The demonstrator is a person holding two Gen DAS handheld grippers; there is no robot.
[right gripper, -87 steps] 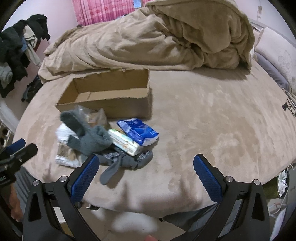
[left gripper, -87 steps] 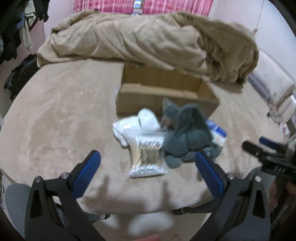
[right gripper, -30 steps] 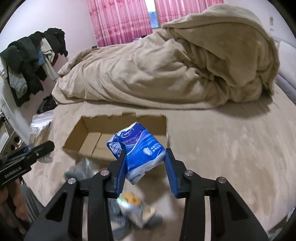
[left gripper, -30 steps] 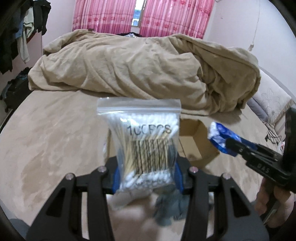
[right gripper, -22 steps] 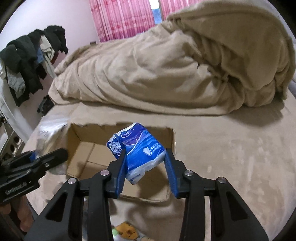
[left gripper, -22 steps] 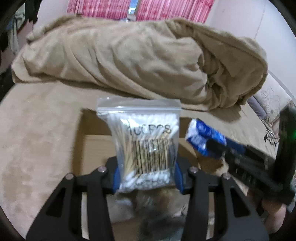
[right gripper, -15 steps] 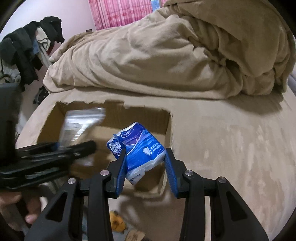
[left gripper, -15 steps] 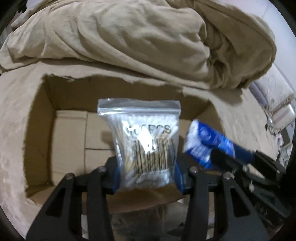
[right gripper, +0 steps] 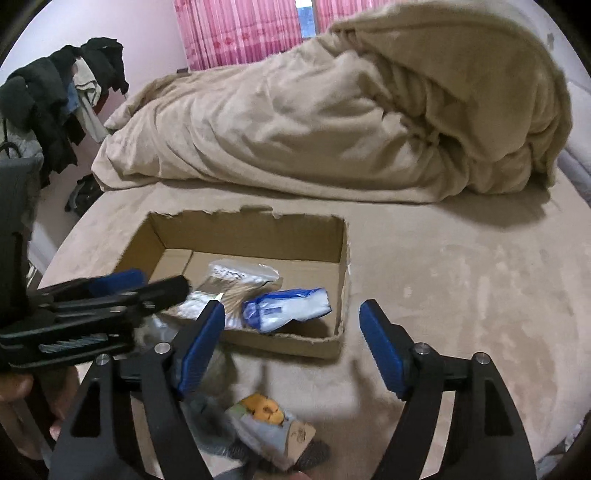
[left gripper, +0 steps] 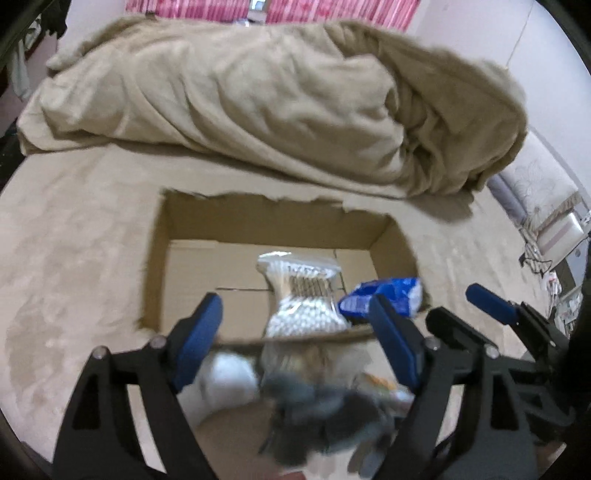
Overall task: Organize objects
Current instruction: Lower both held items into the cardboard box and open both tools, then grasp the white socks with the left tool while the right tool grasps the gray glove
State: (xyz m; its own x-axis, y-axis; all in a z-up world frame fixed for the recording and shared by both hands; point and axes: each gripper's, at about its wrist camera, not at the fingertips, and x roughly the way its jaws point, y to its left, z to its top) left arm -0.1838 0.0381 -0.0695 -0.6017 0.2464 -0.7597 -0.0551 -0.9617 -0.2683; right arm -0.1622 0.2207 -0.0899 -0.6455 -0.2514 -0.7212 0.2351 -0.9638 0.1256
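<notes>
A: Starting with the left wrist view — what is showing?

B: The left gripper (left gripper: pixel 295 332) is hovering with its blue-padded fingers spread wide, nothing between them. Beyond it, the cardboard box (left gripper: pixel 166 236) is sitting on the plush beige bed cover (left gripper: pixel 66 258), its top edges torn and ragged. Inside, a clear zip bag of cotton swabs (left gripper: pixel 303 295) is lying on the box floor, crinkled and glossy, and a blue-and-white tissue pack (left gripper: pixel 384 295) is resting just beside it toward the right wall.

A: And nearer the camera?

B: A grey knitted piece (left gripper: pixel 325 410) and something soft and white (left gripper: pixel 229 380) are lying in front of the box, too blurred to name further. The right gripper (left gripper: pixel 491 299) is showing at the right edge.

A: Now the right wrist view.

B: The right gripper (right gripper: pixel 291 332) is also gaping open and empty. The box (right gripper: pixel 343 258) is lying ahead with the swab bag (right gripper: pixel 236 280) and the tissue pack (right gripper: pixel 288 308) inside, the pack near the front wall. The left gripper (right gripper: pixel 122 284) is reaching in from the left. A small printed packet (right gripper: pixel 266 413) — yellow and pale — is lying outside the box. A rumpled beige duvet (right gripper: pixel 332 122) is heaped behind, with pink curtains (right gripper: pixel 236 29) beyond.
</notes>
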